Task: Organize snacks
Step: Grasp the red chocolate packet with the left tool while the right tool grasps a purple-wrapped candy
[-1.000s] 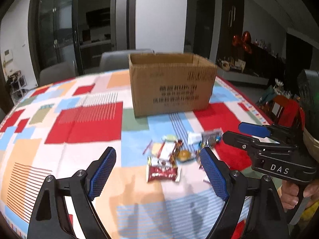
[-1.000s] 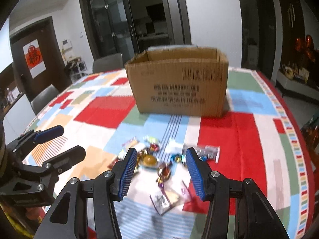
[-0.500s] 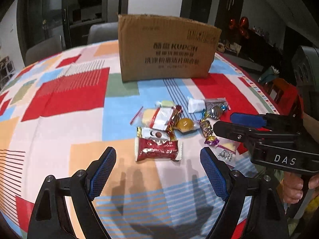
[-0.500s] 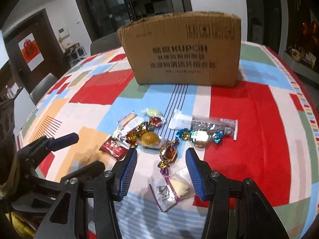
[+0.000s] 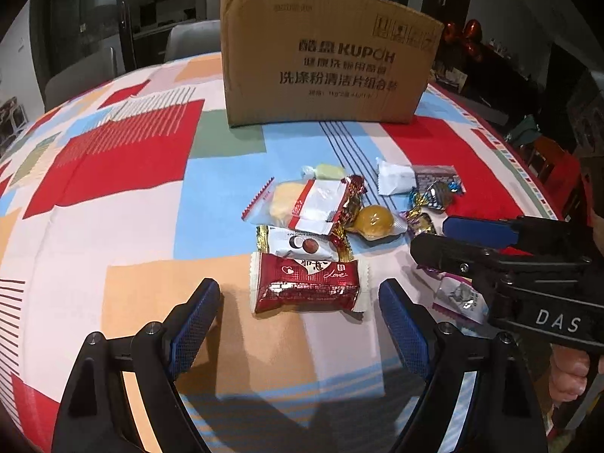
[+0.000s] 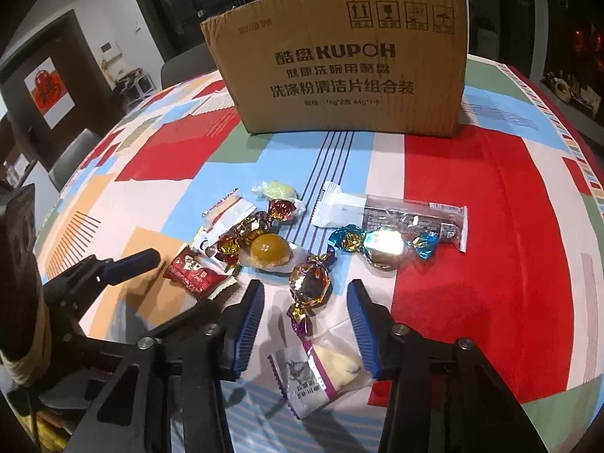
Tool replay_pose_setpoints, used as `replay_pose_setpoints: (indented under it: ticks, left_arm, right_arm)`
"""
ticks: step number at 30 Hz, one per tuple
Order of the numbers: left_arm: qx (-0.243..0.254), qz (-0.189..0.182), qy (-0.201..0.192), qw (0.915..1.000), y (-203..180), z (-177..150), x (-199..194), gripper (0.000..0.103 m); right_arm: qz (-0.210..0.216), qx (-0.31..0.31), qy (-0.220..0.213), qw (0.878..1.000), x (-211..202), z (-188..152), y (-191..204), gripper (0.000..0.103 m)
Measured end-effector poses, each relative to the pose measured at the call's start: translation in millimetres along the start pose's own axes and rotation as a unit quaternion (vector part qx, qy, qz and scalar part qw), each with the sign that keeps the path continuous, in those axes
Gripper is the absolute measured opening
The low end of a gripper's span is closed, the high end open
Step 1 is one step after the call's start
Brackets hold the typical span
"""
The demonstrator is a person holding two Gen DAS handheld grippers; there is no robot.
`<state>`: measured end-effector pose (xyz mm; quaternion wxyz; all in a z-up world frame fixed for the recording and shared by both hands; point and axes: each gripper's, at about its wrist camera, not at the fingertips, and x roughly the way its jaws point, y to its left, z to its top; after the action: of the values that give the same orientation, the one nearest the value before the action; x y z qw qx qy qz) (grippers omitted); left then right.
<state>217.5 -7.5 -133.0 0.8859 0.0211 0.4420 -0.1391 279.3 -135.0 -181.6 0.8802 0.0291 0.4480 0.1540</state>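
Note:
Several wrapped snacks lie in a loose pile on the patchwork tablecloth (image 5: pixel 124 226), in front of a cardboard box (image 5: pixel 324 75) (image 6: pixel 347 75). My left gripper (image 5: pixel 300 302) is open just above the cloth, its blue pads flanking the near end of a red snack packet (image 5: pixel 305 283) without touching it. My right gripper (image 6: pixel 305 290) has its jaws closing. A purple-and-gold foil candy (image 6: pixel 309 283) sits between the pads, untouched, and a clear packet with purple print (image 6: pixel 321 370) lies under the fingers. Each gripper shows at the edge of the other's view.
Also in the pile are a yellow jelly (image 6: pixel 270 251), a blue-foil candy (image 6: pixel 385 245), a long bar packet (image 6: pixel 392 215) and a white-and-red biscuit packet (image 5: pixel 305 207). Grey chairs (image 5: pixel 188 41) stand behind the table. A hand (image 5: pixel 570 373) holds the right gripper's handle.
Both grippers have sunk toward the snack pile and tilted further down, so the box now looms larger. The right gripper's jaws have narrowed; the left jaws keep their width.

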Motion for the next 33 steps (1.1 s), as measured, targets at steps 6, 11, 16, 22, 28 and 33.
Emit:
replay_pose_setpoints:
  ticks: [6,11,16,22,28,33]
  left_arm:
    - [-0.002,0.014,-0.004,0.9999,-0.5,3.0,5.2,0.084]
    - [-0.006,0.013,-0.009,0.9999,1.3,2.4,2.6,0.067]
    - [-0.020,0.001,-0.008,0.9998,4.7,3.7,-0.4,0.052]
    - [-0.025,-0.009,-0.003,0.9996,1.6,1.1,-4.6,0.051]
    - [-0.034,-0.012,-0.014,0.9993,-2.2,0.6,-20.6,0.051]
    - [-0.035,-0.009,-0.034,0.9988,-4.6,7.6,-38.3,0.051]
  right_arm:
    - [-0.002,0.003,0.006,1.000,6.6,-0.1,-0.3,0.040]
    - [-0.009,0.000,0.004,1.000,7.2,0.2,-1.0,0.032]
    - [-0.004,0.008,0.002,1.000,6.4,-0.7,-4.3,0.025]
    - [0.002,0.012,0.000,1.000,-0.2,-4.7,-3.2,0.025]
    - [0.008,0.008,-0.016,1.000,-16.7,-6.7,0.9,0.025]
    - [0.011,0.001,-0.036,0.999,-31.7,-3.3,6.2,0.025]
